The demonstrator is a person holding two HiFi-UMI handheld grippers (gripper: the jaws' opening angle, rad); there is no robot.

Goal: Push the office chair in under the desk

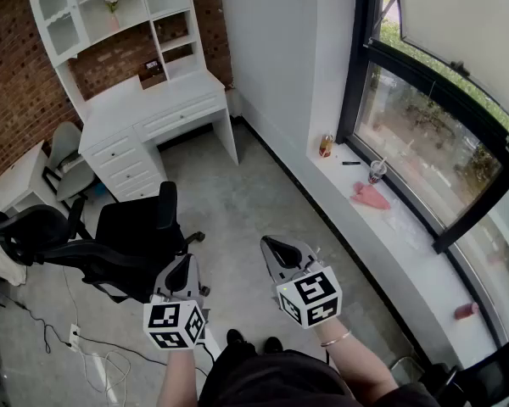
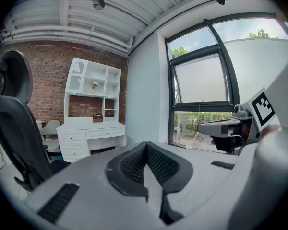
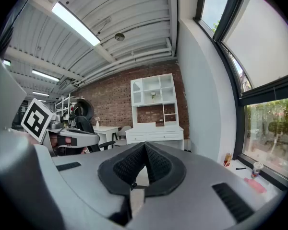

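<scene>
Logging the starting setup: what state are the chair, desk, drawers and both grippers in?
Desk: knee space unoccupied.
Drawers: shut.
Office chair: out on the floor, apart from the desk, not pushed in.
Left gripper: shut, holding nothing.
Right gripper: shut, holding nothing.

Grey left claw (image 1: 182, 261), grey right claw (image 1: 271, 245), black-and-white marker cubes (image 1: 175, 325), bracelet (image 1: 335, 339), black shoes (image 1: 236, 337)

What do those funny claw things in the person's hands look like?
Both are grey plastic with black ribbed pads at the tips. The left gripper and right gripper each carry a white cube printed with black square markers. The person wears a thin bracelet on the right wrist and dark clothes.
</scene>
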